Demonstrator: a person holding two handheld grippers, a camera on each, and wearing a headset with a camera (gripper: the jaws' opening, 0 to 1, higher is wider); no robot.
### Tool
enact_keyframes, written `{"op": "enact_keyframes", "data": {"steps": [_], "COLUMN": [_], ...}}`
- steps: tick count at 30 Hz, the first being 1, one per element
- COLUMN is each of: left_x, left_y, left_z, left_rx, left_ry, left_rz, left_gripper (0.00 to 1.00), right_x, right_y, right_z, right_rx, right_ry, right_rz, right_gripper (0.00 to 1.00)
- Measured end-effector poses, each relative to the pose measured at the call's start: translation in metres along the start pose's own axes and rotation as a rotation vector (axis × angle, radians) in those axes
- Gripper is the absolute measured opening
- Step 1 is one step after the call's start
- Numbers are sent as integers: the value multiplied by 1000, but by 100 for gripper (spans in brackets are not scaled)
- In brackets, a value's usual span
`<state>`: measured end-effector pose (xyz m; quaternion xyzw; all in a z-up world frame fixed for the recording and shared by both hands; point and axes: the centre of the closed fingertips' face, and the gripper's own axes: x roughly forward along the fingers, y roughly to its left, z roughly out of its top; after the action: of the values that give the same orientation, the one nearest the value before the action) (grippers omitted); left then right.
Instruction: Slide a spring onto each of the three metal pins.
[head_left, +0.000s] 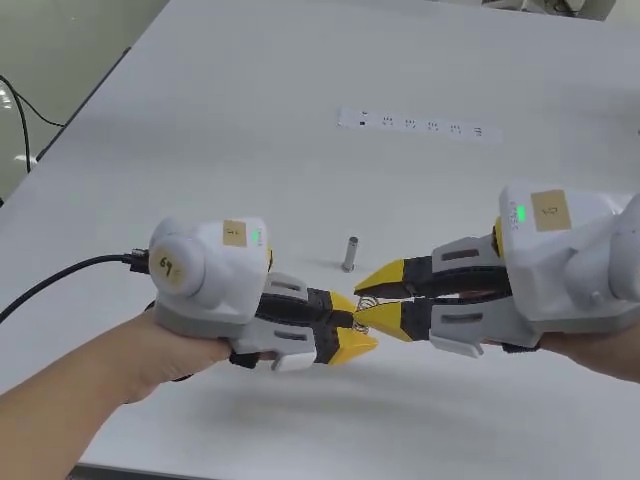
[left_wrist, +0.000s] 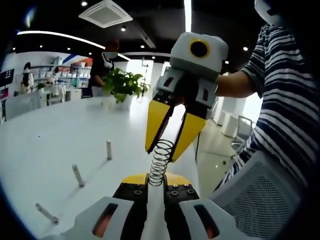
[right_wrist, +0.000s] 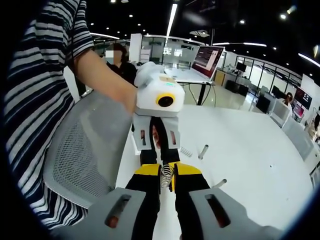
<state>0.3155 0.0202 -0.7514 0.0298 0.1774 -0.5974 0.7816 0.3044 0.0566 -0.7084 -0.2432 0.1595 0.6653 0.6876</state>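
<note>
Meeting tip to tip above the white tabletop (head_left: 300, 120) in the head view, the left gripper (head_left: 358, 338), white-bodied with yellow-tipped jaws, and the matching right gripper (head_left: 362, 303) have a small coiled wire spring (head_left: 370, 297) in the air between them. Just behind them a short grey metal pin (head_left: 350, 253) stands upright on the tabletop. Farther back lies a long white power strip (head_left: 420, 124). A black cable (head_left: 60, 280) runs from the rear of the left gripper.

From the left gripper view, the left gripper (left_wrist: 150, 180) is clenched on the lower end of the spring (left_wrist: 160, 162), which rises out of its closed yellow tips. The right gripper (left_wrist: 163, 151) comes in from above, its jaws spread in a V on either side of the spring's upper end. On the tabletop to the left, one pin (left_wrist: 108, 150) stands upright. A second pin (left_wrist: 77, 175) and a third pin (left_wrist: 46, 213) look tilted, possibly only from the lens.

From the right gripper view, the right gripper (right_wrist: 166, 175) has its jaws close on both sides of the spring (right_wrist: 166, 176). I cannot tell whether they pinch it or merely bracket it. The left gripper (right_wrist: 161, 162) faces it, jaws together. Beyond, a loose spring (right_wrist: 186, 151) lies on the tabletop just beside a pin (right_wrist: 203, 151), with another pin (right_wrist: 220, 184) nearer.
</note>
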Motion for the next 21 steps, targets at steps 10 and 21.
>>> {"op": "enact_keyframes", "data": {"steps": [10, 21], "left_x": [-1, -24], "left_y": [4, 23], "left_z": [-2, -15], "left_rx": [-1, -33], "left_ry": [8, 15], "left_rz": [25, 119], "left_gripper": [8, 20], "right_x": [-2, -5], "right_y": [-5, -19], "right_z": [-2, -4], "right_rx": [7, 2], "right_ry": [3, 8], "right_rz": [-16, -49], "right_gripper": [7, 7]}}
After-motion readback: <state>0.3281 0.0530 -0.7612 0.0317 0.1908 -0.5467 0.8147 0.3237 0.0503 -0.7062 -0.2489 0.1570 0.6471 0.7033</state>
